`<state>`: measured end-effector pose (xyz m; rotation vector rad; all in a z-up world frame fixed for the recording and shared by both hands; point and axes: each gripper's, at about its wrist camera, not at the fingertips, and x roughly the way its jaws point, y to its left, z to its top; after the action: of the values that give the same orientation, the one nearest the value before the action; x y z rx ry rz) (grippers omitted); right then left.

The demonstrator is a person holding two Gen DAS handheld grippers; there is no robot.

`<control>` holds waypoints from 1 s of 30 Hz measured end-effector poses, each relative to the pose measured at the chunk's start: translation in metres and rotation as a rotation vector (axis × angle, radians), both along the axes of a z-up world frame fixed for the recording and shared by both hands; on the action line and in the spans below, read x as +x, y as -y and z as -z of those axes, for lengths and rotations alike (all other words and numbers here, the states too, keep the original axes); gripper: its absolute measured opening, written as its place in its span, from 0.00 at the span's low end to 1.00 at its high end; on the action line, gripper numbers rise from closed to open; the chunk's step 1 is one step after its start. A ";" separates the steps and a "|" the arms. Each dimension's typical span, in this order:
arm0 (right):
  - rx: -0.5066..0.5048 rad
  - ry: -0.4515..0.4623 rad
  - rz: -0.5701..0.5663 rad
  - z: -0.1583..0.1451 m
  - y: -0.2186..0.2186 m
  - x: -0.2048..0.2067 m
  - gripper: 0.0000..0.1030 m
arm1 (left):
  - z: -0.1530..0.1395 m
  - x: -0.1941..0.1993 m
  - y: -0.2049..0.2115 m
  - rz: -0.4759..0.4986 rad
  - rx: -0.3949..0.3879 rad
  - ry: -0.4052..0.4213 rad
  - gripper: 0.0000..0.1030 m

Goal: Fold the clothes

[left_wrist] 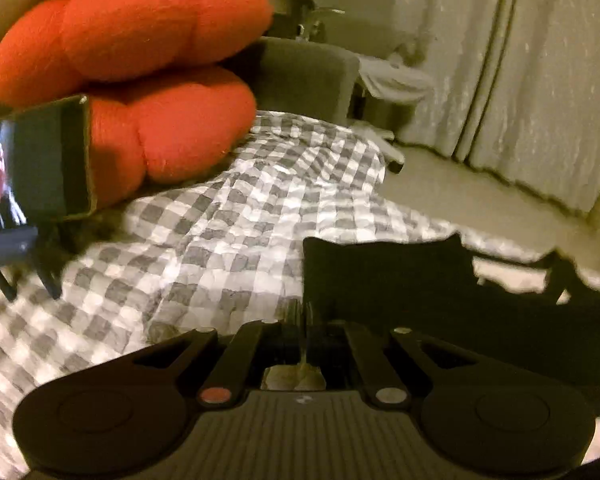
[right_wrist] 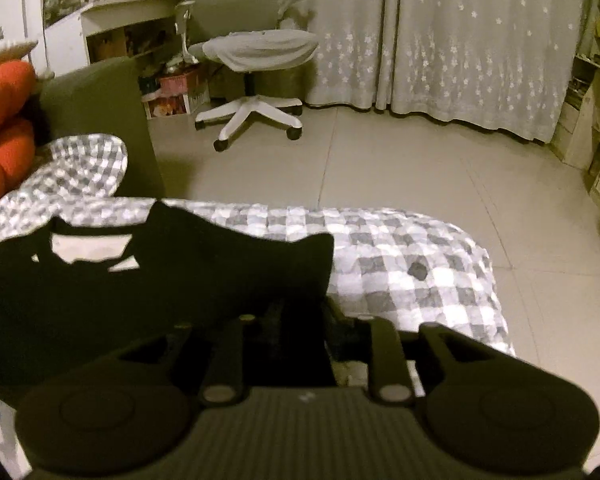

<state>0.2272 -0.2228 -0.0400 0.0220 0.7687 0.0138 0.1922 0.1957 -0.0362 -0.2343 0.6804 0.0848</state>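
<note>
Both tools are pinching a black garment [right_wrist: 188,264] over the checked bed [right_wrist: 412,256]: the left tool [left_wrist: 306,312] and right tool [right_wrist: 300,312] are apparently clamping adjacent edges, though darkness hides the contact. The cloth could be slipping free if either pull outruns the other. It is hanging limp and creased.
</note>
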 end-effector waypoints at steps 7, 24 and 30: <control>0.076 0.019 0.050 -0.010 0.028 -0.001 0.28 | -0.003 -0.003 -0.003 -0.009 -0.056 0.012 0.08; 0.145 0.025 -0.004 0.003 0.031 0.004 0.12 | -0.002 -0.002 0.023 0.083 0.040 0.009 0.02; 0.082 0.039 0.001 -0.002 0.023 0.004 0.12 | -0.009 -0.008 -0.005 0.036 -0.067 0.046 0.00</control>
<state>0.2312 -0.2454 -0.0381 0.1001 0.7286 0.0449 0.1845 0.2008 -0.0274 -0.2879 0.6416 0.0221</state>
